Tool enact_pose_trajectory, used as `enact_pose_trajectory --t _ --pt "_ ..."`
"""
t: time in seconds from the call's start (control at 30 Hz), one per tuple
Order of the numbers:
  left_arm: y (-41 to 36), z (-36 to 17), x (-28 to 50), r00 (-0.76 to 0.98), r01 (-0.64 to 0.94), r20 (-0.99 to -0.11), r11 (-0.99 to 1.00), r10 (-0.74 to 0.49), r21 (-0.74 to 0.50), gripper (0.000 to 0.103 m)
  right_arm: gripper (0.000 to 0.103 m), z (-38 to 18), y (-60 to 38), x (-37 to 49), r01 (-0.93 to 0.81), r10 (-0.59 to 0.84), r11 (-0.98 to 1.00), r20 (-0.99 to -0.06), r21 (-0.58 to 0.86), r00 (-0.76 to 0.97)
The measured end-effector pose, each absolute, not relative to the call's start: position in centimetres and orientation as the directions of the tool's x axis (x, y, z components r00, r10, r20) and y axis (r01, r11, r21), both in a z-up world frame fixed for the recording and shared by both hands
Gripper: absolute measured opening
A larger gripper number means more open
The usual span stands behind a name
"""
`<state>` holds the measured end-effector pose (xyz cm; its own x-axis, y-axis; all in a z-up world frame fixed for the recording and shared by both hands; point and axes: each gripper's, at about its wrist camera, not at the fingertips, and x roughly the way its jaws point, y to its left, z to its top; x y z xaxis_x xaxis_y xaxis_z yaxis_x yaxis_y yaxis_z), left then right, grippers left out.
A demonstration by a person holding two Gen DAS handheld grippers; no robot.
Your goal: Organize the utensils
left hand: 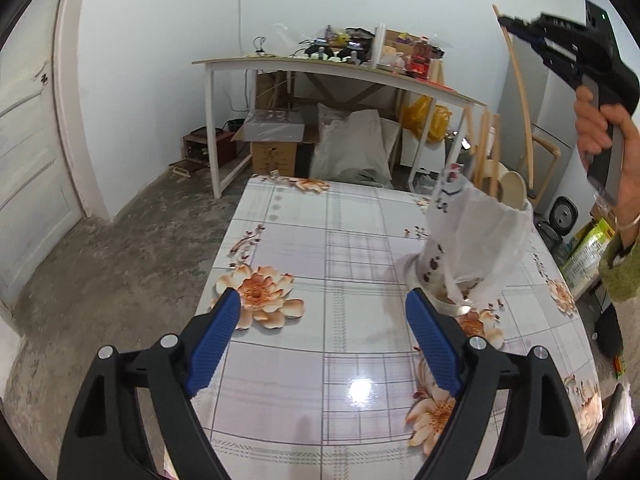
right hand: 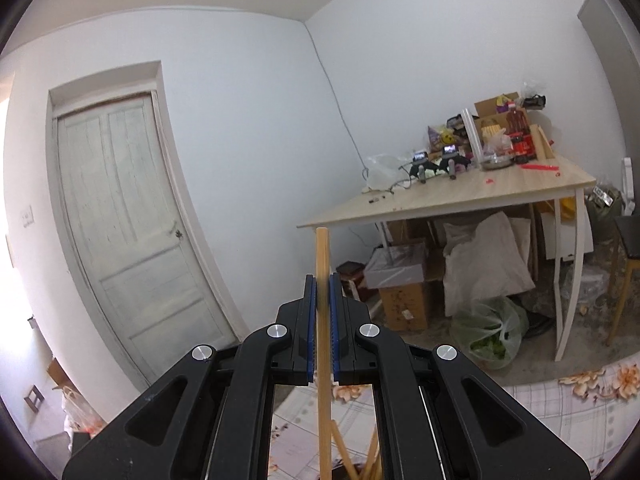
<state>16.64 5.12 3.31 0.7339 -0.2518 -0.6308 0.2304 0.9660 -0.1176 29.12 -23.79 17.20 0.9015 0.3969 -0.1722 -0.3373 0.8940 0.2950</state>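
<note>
The bench (left hand: 360, 240), under a glossy floral checked cloth, carries very little: a white cylindrical holder (left hand: 476, 240) with a dark floral print stands near its right edge, partly draped in a thin white bag or wrapper. A few pale sticks, which could be further chopsticks, show low in the right wrist view, partly hidden by the tool body, so their number cannot be told.

The left claw (left hand: 322, 310) stands wide over bare cloth with nothing between its blue pads (left hand: 218, 338); the holder sits just beyond its right finger, not touched.

The right claw (right hand: 322, 328) is closed narrow on a single wooden chopstick (right hand: 323, 264), gripped part-way along and held roughly upright. In the left wrist view it is raised well above the bench, up and to the right of the holder.

Progress, as judged: one chopstick is lifted but not yet deposited (no utensil can be seen standing in the holder, whose mouth is masked by the wrapper). Placement remains, and possibly the other sticks.

The chopstick is plain, light, unvarnished-looking wood, long and slender, squared at its upper end.
</note>
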Motion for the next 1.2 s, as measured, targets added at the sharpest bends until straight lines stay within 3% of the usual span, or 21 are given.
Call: enact_pose_trajectory --t 0.43,0.6,0.67,0.7,1.07,1.2 --pt "4.9 2.5 17.2 0.722 0.236 -0.637 0.961 -0.271 -0.141 0.082 0.005 12.6 -23.6 26.8 -0.337 0.402 0.904 -0.251 0.262 0.881" --pt "4.3 2.6 16.9 0.718 0.249 -0.634 0.957 -0.287 -0.151 0.083 0.008 11.0 -23.4 24.9 -0.314 0.373 0.923 -0.320 0.220 0.871" --pt "4.0 2.7 16.7 0.717 0.256 -0.633 0.955 -0.293 -0.152 0.083 0.026 10.7 -23.5 24.1 -0.296 0.352 0.932 -0.339 0.207 0.872" --pt "3.8 2.8 16.5 0.716 0.260 -0.632 0.953 -0.297 -0.153 0.084 0.030 10.6 -23.7 23.8 -0.290 0.348 0.933 -0.342 0.211 0.873" --pt "2.5 4.0 14.5 0.715 0.283 -0.615 0.942 -0.333 -0.181 0.090 0.057 10.1 -28.1 17.1 -0.222 0.351 0.898 -0.315 0.380 0.882" --pt "2.1 4.2 13.6 0.715 0.276 -0.614 0.942 -0.334 -0.191 0.096 0.063 8.1 -28.2 14.5 -0.143 0.306 0.909 -0.392 0.392 0.868"
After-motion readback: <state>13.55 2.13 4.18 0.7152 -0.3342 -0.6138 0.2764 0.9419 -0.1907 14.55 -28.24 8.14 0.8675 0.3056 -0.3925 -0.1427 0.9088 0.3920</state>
